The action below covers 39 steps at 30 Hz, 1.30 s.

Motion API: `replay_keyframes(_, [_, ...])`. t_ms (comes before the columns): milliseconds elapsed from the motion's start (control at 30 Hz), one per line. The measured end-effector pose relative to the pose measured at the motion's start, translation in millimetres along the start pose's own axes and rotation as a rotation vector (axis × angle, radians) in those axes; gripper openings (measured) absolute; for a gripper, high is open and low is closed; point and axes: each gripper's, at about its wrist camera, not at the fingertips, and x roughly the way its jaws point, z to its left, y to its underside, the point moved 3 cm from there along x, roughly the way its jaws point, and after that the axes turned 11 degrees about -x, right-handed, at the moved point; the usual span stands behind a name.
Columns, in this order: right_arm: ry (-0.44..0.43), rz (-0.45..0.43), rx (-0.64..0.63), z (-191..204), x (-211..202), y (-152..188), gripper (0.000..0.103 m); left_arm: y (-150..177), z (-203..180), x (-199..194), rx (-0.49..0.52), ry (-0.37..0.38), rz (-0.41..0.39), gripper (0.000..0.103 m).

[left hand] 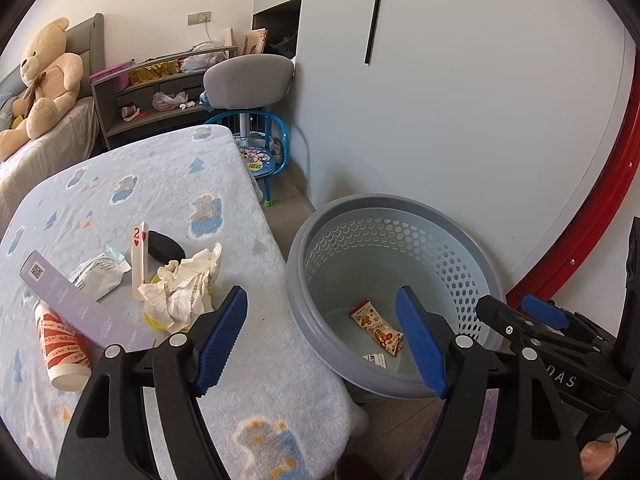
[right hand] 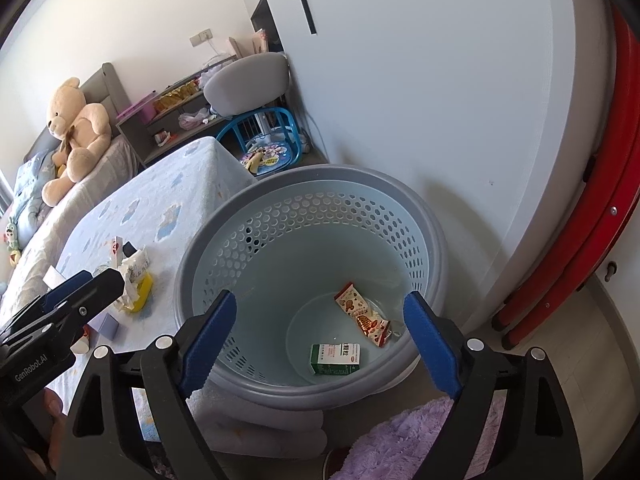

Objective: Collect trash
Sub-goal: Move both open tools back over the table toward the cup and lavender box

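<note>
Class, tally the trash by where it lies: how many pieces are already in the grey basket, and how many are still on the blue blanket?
In grey perforated plastic basket: 2
On blue fleece blanket: 7
Total: 9

Basket, mouth: wide open upward, nothing across it; only a snack wrapper and a small green box lie flat on its bottom, well below the rim.

Basket, far side: close to the white wall; red curved bars stand at the right.

Basket, left side: rim just beside the edge of the desk.

Desk, near-left part: crowded with crumpled paper, an upright playing card, a black object, a white packet, a purple box and a tipped cup (purple box lies over the cup).

Desk, far half: bare blanket.

Left gripper: jaws apart, nothing between, over the desk-basket edge.

Right gripper: likewise, above the basket mouth.
</note>
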Motion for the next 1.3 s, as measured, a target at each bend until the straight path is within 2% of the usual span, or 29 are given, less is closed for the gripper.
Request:
replay_keyframes(667, [-0.129,0.014,-0.141,92.0,-1.4,17.4,0.085,26.4,100.3,-48.2,-0.139,-0.107,-0.045,0.074])
replay_keyframes(1067, [-0.215,0.039,-0.243,157.2,15.6,12.8,0.085,38.2,168.9,-69.5,-0.230,-0.219,-0.066,0.074])
replay_keyframes(1300, [-0.298,0.051,-0.336,205.2,30.6,7.9,0.085,39.0,204.6,-81.8,-0.291,-0.280,-0.085,0.074])
